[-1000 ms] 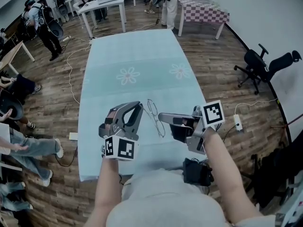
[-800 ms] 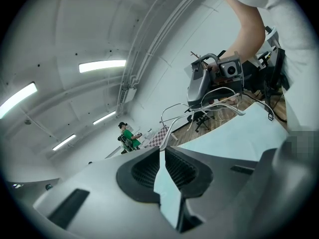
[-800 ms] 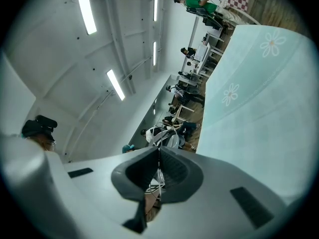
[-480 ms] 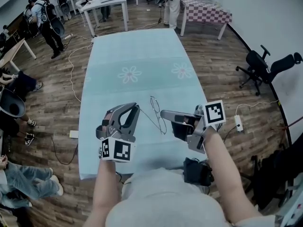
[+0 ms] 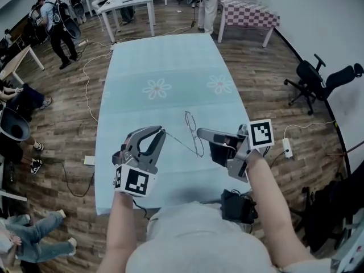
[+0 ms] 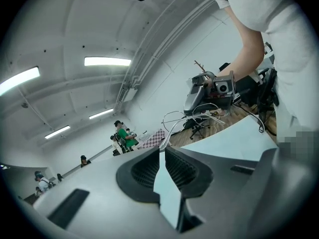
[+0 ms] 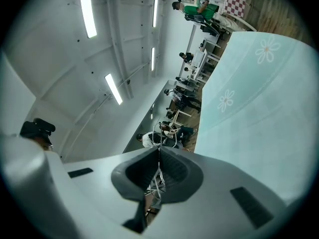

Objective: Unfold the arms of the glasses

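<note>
Left tongs [image 5: 162, 131] pinch the tip of one thin arm [image 5: 179, 141]. The glasses [image 5: 190, 121] hang above the surface, with the right tongs [image 5: 200, 133] closed on their frame. They look like light, springy wire that probably bends easily, so grip near the hinge. The pale flowered surface [image 5: 170, 61] stands on a wooden floor [image 5: 74, 124], with an office chair [image 5: 315, 75] to the right.

Flowered blue tablecloth [image 5: 165, 61], black office chair [image 5: 311, 75], checkered table [image 5: 253, 16], white desk [image 5: 128, 1], wooden floor [image 5: 256, 73]
</note>
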Tool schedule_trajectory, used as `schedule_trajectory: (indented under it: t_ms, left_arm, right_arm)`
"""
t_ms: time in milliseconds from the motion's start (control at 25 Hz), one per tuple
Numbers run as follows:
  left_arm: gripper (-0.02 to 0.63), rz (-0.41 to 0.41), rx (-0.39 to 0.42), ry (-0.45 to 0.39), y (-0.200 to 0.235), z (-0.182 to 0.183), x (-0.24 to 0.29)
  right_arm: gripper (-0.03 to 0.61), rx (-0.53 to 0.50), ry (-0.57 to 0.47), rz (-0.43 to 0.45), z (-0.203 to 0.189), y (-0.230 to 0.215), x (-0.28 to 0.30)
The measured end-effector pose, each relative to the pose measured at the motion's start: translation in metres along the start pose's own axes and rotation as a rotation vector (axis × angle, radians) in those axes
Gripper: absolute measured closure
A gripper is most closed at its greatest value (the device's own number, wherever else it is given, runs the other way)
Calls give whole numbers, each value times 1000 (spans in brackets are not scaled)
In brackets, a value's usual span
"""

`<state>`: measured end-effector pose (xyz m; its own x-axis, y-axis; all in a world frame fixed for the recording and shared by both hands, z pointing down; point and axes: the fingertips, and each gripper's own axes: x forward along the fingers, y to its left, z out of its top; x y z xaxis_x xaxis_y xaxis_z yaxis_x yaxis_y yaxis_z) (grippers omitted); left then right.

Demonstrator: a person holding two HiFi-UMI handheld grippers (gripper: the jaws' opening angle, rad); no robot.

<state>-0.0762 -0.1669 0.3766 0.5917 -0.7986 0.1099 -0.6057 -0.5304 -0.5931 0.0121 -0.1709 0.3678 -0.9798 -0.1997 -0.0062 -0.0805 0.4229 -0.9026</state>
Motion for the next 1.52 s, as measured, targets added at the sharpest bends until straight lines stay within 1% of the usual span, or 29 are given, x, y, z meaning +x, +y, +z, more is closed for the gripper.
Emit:
schedule_trajectory:
  t_ms: [200, 440, 600, 760, 960, 1320, 1520]
  left_arm:
    - [572, -41, -37, -12, -4, 0, -4]
    - [572, -81, -49, -13, -5, -4, -8]
    - [572, -104, -38, -5, -9, -4, -9]
    - [572, -136, -34, -1, -18, -7, -16]
    - [572, -177, -48, 2, -28, -12, -21]
    - [572, -255, -54, 5, -49, -12, -29]
    - [572, -300, -80, -20, -58, -7, -34]
  right_arm:
    - [566, 3, -13, -19, 5, -6, -4]
    - [566, 3, -37, -43, 11, -11, -7]
    - [566, 8, -56, -60, 17, -15, -9]
    - [566, 13, -81, -70, 20, -17, -12]
    - [566, 18, -102, -75, 24, -21, -14]
    - [566, 31, -141, -94, 30, -28, -21]
    - [566, 26, -165, -109, 34, -33, -23]
